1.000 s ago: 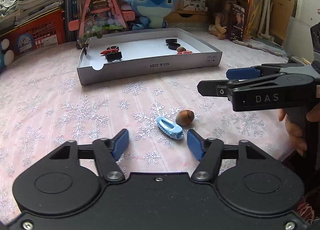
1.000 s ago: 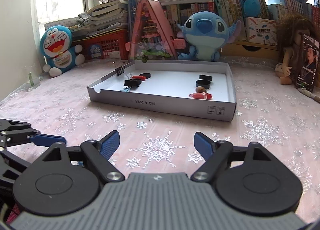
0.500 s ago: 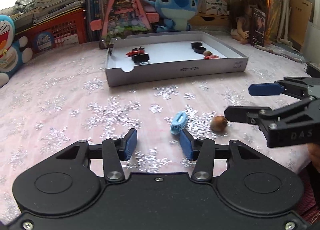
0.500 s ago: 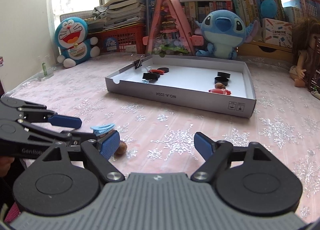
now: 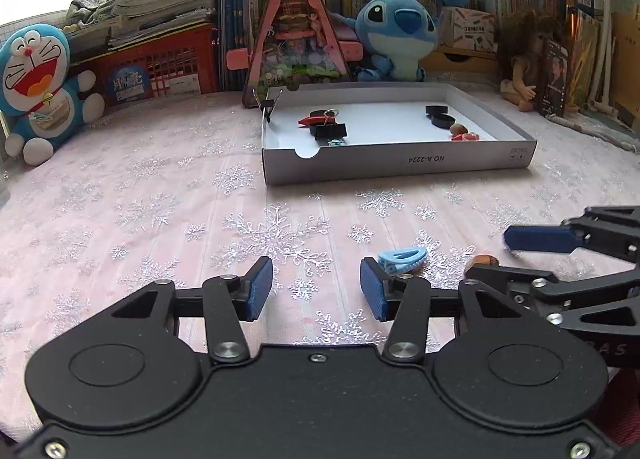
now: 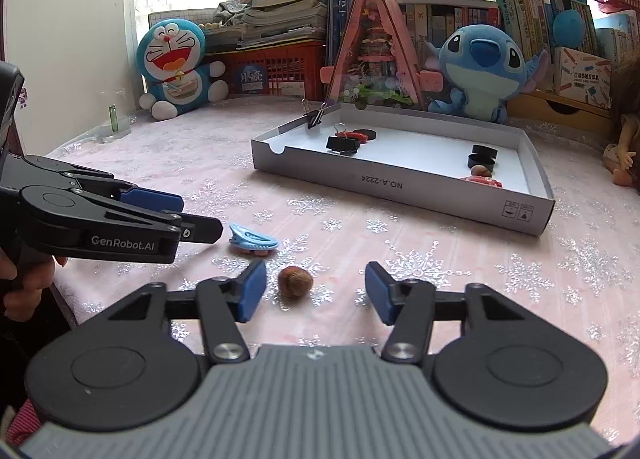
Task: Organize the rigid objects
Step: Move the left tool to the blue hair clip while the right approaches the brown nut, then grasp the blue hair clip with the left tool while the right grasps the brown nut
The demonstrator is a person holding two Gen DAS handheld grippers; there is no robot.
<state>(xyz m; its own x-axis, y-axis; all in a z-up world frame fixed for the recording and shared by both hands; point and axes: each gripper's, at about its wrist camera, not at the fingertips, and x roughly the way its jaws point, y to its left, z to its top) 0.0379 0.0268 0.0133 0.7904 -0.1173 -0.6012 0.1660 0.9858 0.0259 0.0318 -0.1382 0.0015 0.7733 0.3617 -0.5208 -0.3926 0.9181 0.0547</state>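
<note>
On the pink tablecloth with silver snowflakes (image 6: 440, 259) stands a shallow grey cardboard box lid with a white floor (image 6: 400, 189). Along its left rim, a small black binder clip (image 6: 314, 117) is clamped upright on the wall. Inside, at the left, lie a larger black binder clip (image 6: 342, 144), a red clip (image 6: 354, 135) and a flat black round cap (image 6: 366, 134), close together. At the right end sit two black round caps (image 6: 482, 155), one partly on the other, with a brown nut (image 6: 480, 170) and a red-pink clip (image 6: 482, 181) just in front of them.

In front of the lid, on the bare cloth, a light blue plastic clip (image 6: 253, 240) lies on its side. The left gripper (image 6: 190, 215), held in a person's hand (image 6: 26, 279), has its tips just to the left of that clip; seen from the left wrist, the clip (image 5: 402, 259) lies just beyond the right-hand finger, outside the gap. Its jaws stand partly open and hold nothing.

To the right of the blue clip, near it but apart, a small round brown hazelnut (image 6: 295, 282) rests on the cloth. The right gripper (image 6: 316, 291) has the nut between its blue pads, nearer the left pad (image 6: 252, 289) and not touching either. Its jaws are closing, and nothing is gripped yet.
</note>
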